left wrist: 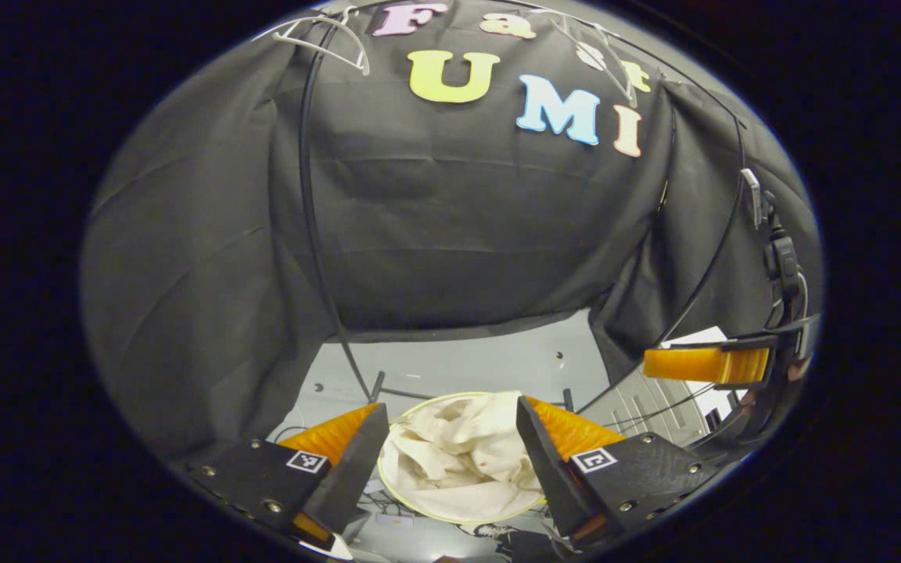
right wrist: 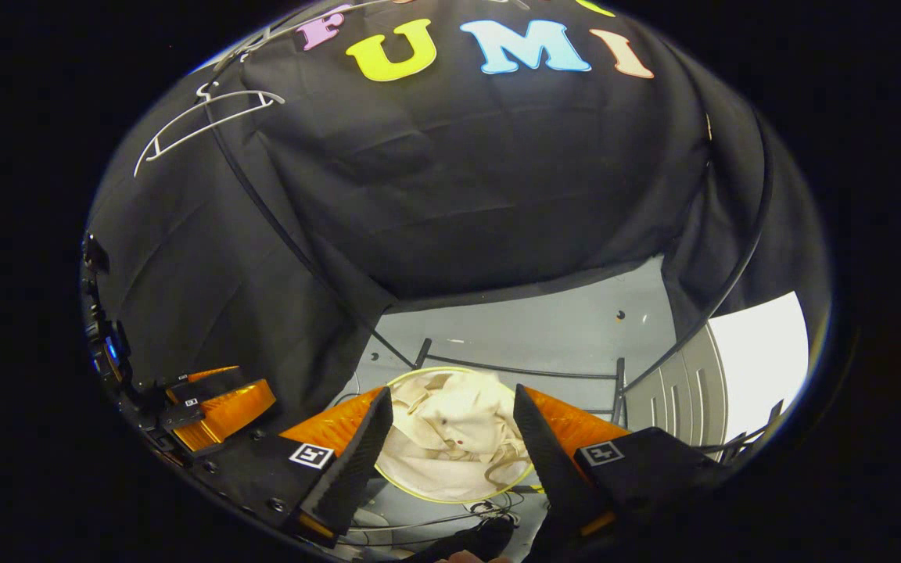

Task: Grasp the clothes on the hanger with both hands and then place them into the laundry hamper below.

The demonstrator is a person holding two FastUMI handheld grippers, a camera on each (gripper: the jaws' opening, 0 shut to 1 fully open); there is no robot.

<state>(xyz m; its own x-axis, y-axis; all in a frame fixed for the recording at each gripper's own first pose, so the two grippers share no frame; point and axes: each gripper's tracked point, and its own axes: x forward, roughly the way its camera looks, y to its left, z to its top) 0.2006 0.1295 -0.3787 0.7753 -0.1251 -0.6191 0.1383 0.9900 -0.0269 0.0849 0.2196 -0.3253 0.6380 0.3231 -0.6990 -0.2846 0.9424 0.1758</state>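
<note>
Left gripper view: the left tongs (left wrist: 450, 446) hang released, fingers wide apart, above the laundry hamper (left wrist: 419, 500), where the cream clothes (left wrist: 462, 453) lie crumpled inside its pale rim. The right tongs (left wrist: 705, 364) show at the right edge. Right gripper view: the right tongs (right wrist: 450, 442) are also spread wide, holding nothing, over the same hamper. A bare white hanger (right wrist: 200, 125) hangs on the rail up left.

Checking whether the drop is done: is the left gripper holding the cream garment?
No: the left gripper stands open above the laundry hamper, with the cream garment lying crumpled inside it, free of both fingers.
</note>
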